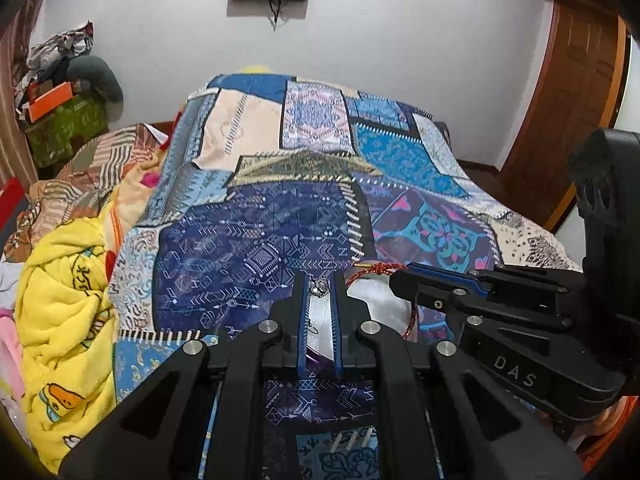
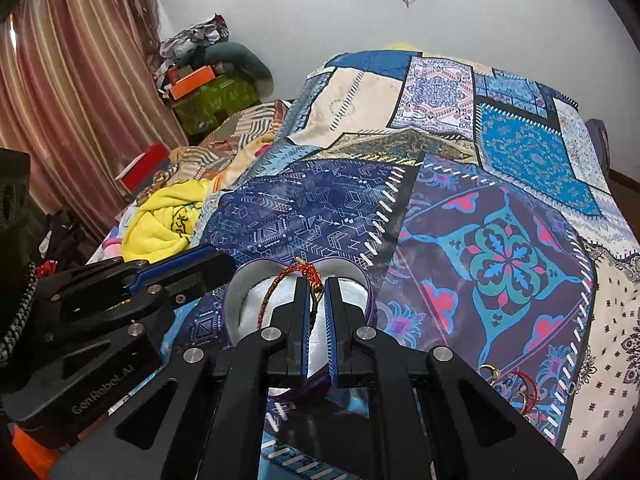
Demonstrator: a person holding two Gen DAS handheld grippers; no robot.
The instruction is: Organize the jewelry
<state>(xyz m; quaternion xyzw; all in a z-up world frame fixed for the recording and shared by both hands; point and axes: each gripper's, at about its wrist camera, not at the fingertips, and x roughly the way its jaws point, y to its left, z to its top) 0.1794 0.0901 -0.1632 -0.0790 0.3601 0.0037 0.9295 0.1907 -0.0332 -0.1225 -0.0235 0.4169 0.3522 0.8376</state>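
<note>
Two claws, lettered "DAS" [image 1: 514, 370], "GenRobot.AI" [image 2: 102, 394]

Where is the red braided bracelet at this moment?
In the right wrist view the red braided bracelet hangs from the shut right gripper, just above the white-lined, heart-shaped jewelry box on the patchwork bedspread.

L gripper [image 1: 320, 288] pinches small silver jewel [image 1: 319, 289] over white box [image 1: 372, 300] w/ red bracelet [image 1: 376, 270].

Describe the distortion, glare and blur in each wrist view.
Left wrist view: fisheye bends the door, dark corners, white box lining washed out, left gripper sharp. Right wrist view: curtain bows, rings near the edge look soft, right gripper sharp.
</note>
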